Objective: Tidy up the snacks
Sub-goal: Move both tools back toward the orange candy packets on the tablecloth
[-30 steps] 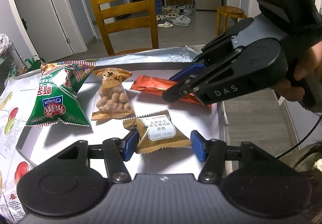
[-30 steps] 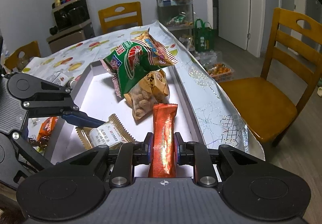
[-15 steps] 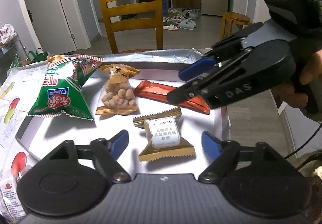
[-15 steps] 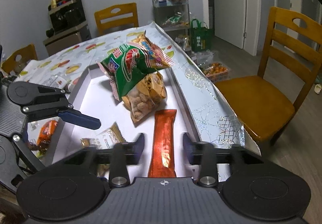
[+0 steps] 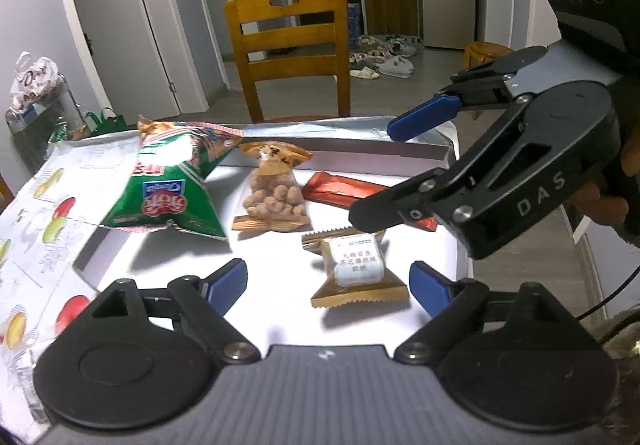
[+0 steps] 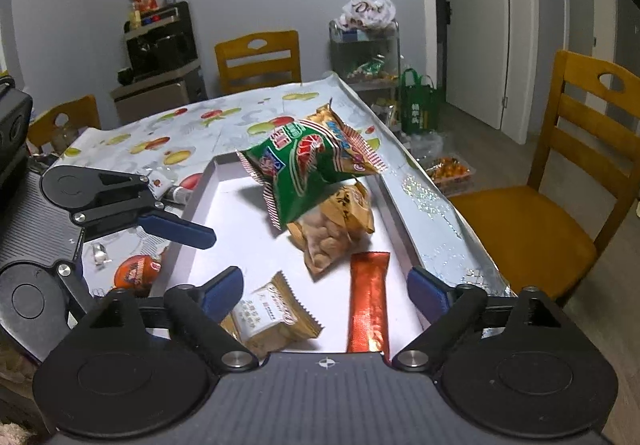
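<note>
A white shallow tray [image 5: 276, 321] [image 6: 236, 245] holds several snacks: a green chip bag [image 5: 168, 189] [image 6: 308, 169], a clear peanut bag [image 5: 274, 193] [image 6: 332, 233], a red bar [image 5: 344, 193] [image 6: 369, 305] and a gold biscuit pack [image 5: 354, 269] [image 6: 272, 317]. My left gripper [image 5: 328, 287] is open and empty, just short of the gold pack. My right gripper [image 6: 326, 287] is open and empty, above the red bar's near end; it also shows in the left wrist view [image 5: 392, 169].
The tray lies on a table with a fruit-print cloth [image 6: 192, 129]. A wooden chair [image 5: 292, 53] stands beyond the table's far edge. An orange snack [image 6: 136, 273] and small wrappers lie on the cloth left of the tray. A wire rack with bags [image 6: 364, 49] stands by the wall.
My right gripper opened and let go of the red bar, which now lies flat in the tray. My left gripper opened wider and drew back from the gold pack.
</note>
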`<state>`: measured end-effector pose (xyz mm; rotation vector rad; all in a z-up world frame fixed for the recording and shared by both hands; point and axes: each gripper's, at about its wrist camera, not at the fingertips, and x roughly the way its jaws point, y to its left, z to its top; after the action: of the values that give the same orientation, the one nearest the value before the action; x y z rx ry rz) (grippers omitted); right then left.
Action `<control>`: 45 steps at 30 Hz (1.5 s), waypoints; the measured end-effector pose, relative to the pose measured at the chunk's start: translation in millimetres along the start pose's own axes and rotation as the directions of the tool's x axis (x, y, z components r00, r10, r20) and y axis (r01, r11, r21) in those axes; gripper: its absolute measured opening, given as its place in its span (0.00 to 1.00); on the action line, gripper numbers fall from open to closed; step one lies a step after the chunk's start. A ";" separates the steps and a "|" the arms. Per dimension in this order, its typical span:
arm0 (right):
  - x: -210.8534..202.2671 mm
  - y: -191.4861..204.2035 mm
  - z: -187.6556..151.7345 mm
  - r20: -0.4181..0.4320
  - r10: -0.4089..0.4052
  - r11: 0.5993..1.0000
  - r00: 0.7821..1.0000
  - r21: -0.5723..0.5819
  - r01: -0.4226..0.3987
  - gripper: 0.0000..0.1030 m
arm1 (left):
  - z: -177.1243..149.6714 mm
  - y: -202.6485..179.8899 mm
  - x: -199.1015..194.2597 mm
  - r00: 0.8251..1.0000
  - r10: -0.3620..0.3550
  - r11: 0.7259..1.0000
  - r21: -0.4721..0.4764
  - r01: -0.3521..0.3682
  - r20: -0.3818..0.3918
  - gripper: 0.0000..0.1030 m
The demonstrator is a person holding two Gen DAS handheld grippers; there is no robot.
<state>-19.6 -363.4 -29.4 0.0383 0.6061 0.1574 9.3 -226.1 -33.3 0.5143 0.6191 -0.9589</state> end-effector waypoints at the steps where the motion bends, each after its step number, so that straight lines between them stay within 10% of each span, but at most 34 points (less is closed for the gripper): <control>1: -0.9 2.0 0.6 0.003 0.001 1.000 1.000 -0.002 -0.001 0.91 | -1.5 1.1 -3.7 1.000 0.008 1.000 -0.001 -0.008 0.007 0.86; 16: -5.4 50.6 15.5 0.020 0.030 0.997 0.999 -0.069 -0.028 0.94 | -49.5 45.9 -85.0 0.983 0.150 0.976 -0.173 -0.130 0.108 0.88; 30: 0.8 107.6 18.7 -0.010 0.115 0.978 0.993 -0.176 -0.115 0.95 | -118.5 94.6 -154.4 0.912 0.406 0.858 -0.368 -0.358 0.060 0.90; 45: 4.7 90.9 17.8 0.005 0.096 0.991 0.995 -0.097 -0.095 0.95 | -91.8 64.3 -81.2 0.978 0.210 0.941 -0.273 -0.198 0.015 0.90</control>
<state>-18.0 -272.6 -10.0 -0.0253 0.5870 0.2792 6.9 -87.8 -35.0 0.3054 0.6327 -0.6737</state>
